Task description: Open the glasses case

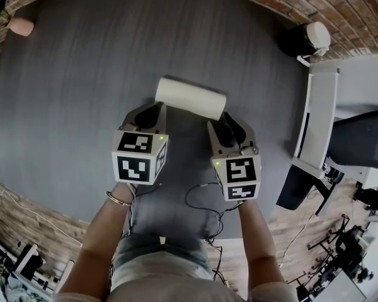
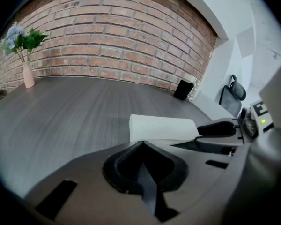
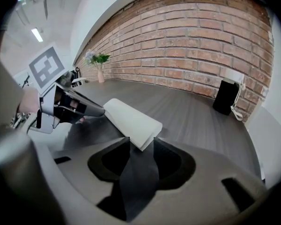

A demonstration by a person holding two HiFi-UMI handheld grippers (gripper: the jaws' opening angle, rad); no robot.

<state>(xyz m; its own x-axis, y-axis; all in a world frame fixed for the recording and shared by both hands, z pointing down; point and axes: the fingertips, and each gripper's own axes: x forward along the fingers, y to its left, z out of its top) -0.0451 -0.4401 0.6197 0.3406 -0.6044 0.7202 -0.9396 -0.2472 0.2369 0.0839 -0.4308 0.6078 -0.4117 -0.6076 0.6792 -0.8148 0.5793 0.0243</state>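
Note:
A white glasses case lies closed on the grey table, just ahead of both grippers. My left gripper is at the case's left end, its jaws shut and holding nothing. In the left gripper view the case sits right behind the closed tips. My right gripper is at the case's right end. In the right gripper view its jaws stand a little apart, and the near end of the case sits at the gap. I cannot tell whether they touch.
A pink vase with flowers stands at the table's far left corner. A black box sits at the far right by the brick wall. A white desk and an office chair stand to the right.

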